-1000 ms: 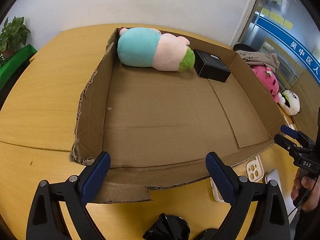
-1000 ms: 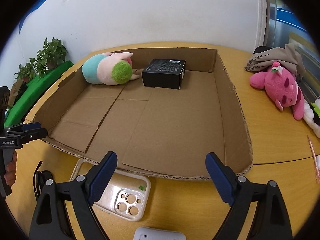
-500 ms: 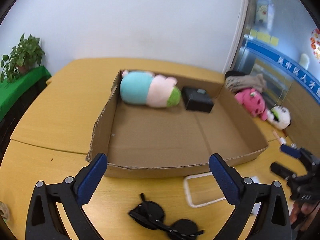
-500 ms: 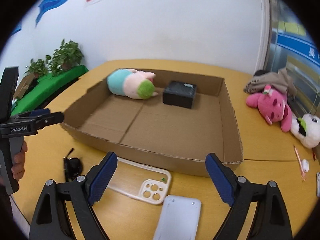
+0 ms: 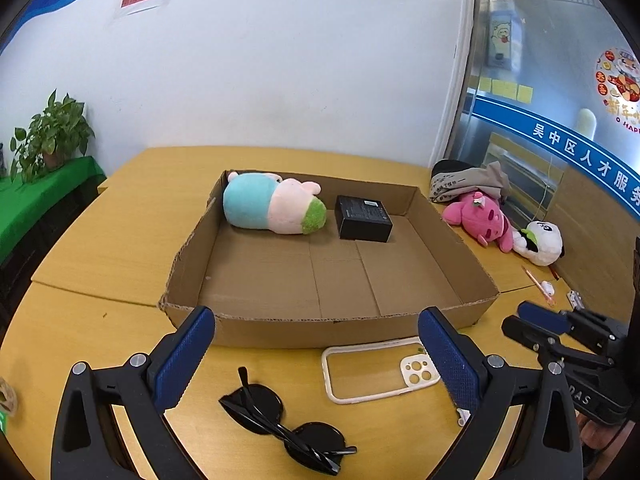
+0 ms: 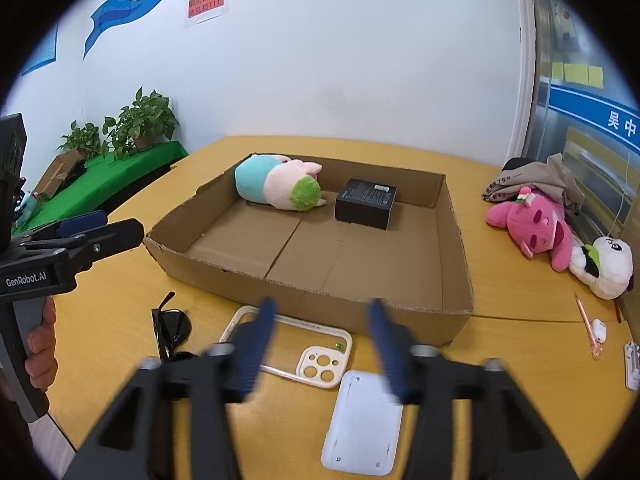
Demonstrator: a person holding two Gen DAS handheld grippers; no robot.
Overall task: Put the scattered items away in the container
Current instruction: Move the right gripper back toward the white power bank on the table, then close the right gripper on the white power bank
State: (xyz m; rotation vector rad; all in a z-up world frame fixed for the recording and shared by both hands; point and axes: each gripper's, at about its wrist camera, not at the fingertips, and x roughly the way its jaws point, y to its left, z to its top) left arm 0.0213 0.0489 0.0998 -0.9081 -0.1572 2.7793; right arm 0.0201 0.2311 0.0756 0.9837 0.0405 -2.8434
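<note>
A shallow cardboard box (image 5: 304, 330) (image 6: 456, 240) sits on the wooden table. It holds a teal and pink plush (image 5: 272, 208) (image 6: 276, 186) and a black box (image 5: 363, 224) (image 6: 366, 203) at its far end. In front of it lie a cream phone case (image 5: 380, 368) (image 6: 304, 346), black sunglasses (image 5: 280, 420) (image 6: 170, 330) and a white flat device (image 6: 362, 424). My left gripper (image 5: 316, 356) is open and empty above the sunglasses and case. My right gripper (image 6: 322, 340) is open, empty and motion-blurred above the case.
To the right of the box lie a pink plush (image 5: 480, 218) (image 6: 536, 228), a panda plush (image 5: 540, 242) (image 6: 608, 266), a grey cloth (image 6: 536, 178), a pencil (image 6: 586, 326) and small white bits (image 6: 632, 360). Potted plants (image 6: 136, 124) stand on a green ledge at left.
Both grippers have pulled back and up from the box, so the table in front of it now shows. The right gripper's jaws have narrowed but stay open.
</note>
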